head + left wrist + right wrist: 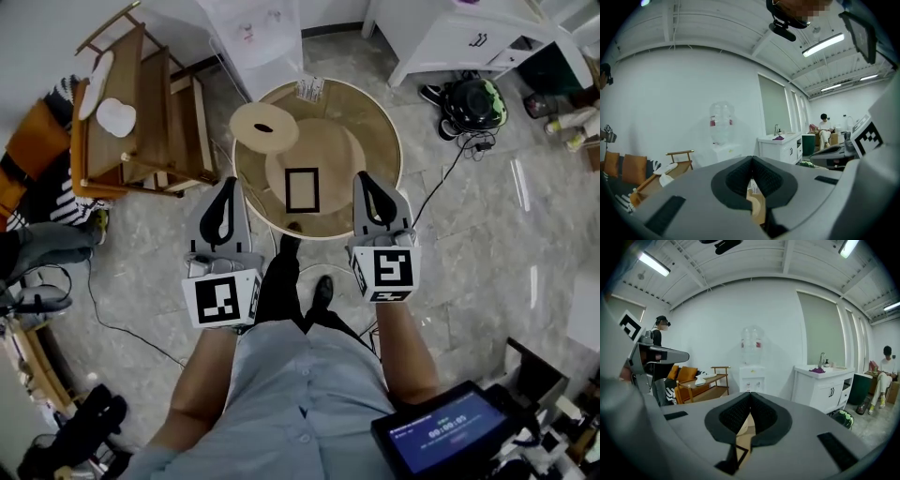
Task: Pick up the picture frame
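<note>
The picture frame (302,190) lies flat on a round wooden worktop (375,122), a dark upright rectangle with a pale middle, set toward the near side of the top. It sits between the two tools and touches neither. The left tool (229,182) is to its left, its tip over the worktop's left rim as the head view shows it. The right tool (364,176) is to its right, over the right part of the top. Both tools point forward, roughly parallel, with the frame centred in the gap between them.

In the left gripper view the left tool (752,158) has its jaws drawn together, tips meeting, with nothing gripped. Only a strip of the wooden top shows through the loop of the pads. In the right gripper view the right tool (750,393) is likewise closed at the tips and empty, with wood showing below.

A round wooden disc (264,127) with a dark oval mark lies on the far left of the worktop, well apart from the frame. A paper packet (310,89) rests at the far rim. A wooden rack (141,112) stands to the left on the floor, and a white cabinet (469,37) to the far right. A water dispenser (752,355) stands against the wall
</note>
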{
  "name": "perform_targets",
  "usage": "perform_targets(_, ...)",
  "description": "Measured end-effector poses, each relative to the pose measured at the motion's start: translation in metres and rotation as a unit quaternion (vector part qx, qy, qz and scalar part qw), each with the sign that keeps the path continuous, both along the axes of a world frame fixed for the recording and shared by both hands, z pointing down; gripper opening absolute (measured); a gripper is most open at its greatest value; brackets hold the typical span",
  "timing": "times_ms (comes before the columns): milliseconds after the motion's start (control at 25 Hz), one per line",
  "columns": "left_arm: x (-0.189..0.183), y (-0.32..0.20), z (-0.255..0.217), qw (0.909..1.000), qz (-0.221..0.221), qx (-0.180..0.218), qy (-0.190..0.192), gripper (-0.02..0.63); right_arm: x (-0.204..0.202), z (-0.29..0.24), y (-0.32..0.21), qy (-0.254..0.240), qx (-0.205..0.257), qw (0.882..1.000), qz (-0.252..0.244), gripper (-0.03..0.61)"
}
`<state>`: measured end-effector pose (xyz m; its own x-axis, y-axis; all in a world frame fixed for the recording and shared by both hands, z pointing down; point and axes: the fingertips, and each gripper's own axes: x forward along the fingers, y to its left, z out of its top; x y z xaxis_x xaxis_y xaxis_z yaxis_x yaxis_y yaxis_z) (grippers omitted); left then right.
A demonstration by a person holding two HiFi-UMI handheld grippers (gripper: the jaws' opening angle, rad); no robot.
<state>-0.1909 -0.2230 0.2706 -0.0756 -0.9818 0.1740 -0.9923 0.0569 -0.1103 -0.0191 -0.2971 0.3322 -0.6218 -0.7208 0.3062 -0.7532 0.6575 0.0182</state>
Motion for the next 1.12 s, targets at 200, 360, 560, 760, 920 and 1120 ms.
perform_targets(200, -0.038, -0.04, 0.053, 0.999, 0.005, -0.044, 0.009, 0.011, -0.032, 0.064, -0.033, 0.027, -0.05, 0.998, 0.002, 0.015)
perform_targets(360, -0.072, -0.06, 0.102, 0.9962, 0.008, -0.082, 0.027, 0.011, -0.057, 0.122, -0.043, 0.056, -0.096, 0.994, 0.009, 0.014)
perform_targets(560, -0.083, -0.071, 0.158, 0.9915, 0.009, -0.119, 0.05, 0.011, -0.063, 0.189, -0.039, 0.08, -0.148, 0.986, 0.015, 0.015)
perform_targets(760, -0.088, -0.077, 0.223, 0.9843, 0.008, -0.16, 0.075, 0.011, -0.069, 0.251, -0.04, 0.095, -0.189, 0.977, 0.023, 0.015)
perform_targets(920, -0.094, -0.085, 0.259, 0.9799, 0.004, -0.178, 0.089, 0.011, -0.078, 0.288, -0.042, 0.102, -0.212, 0.971, 0.03, 0.015)
perform_targets(1120, -0.101, -0.089, 0.298, 0.9751, 0.0, -0.199, 0.098, 0.011, -0.075, 0.337, -0.036, 0.12, -0.236, 0.964, 0.032, 0.021)
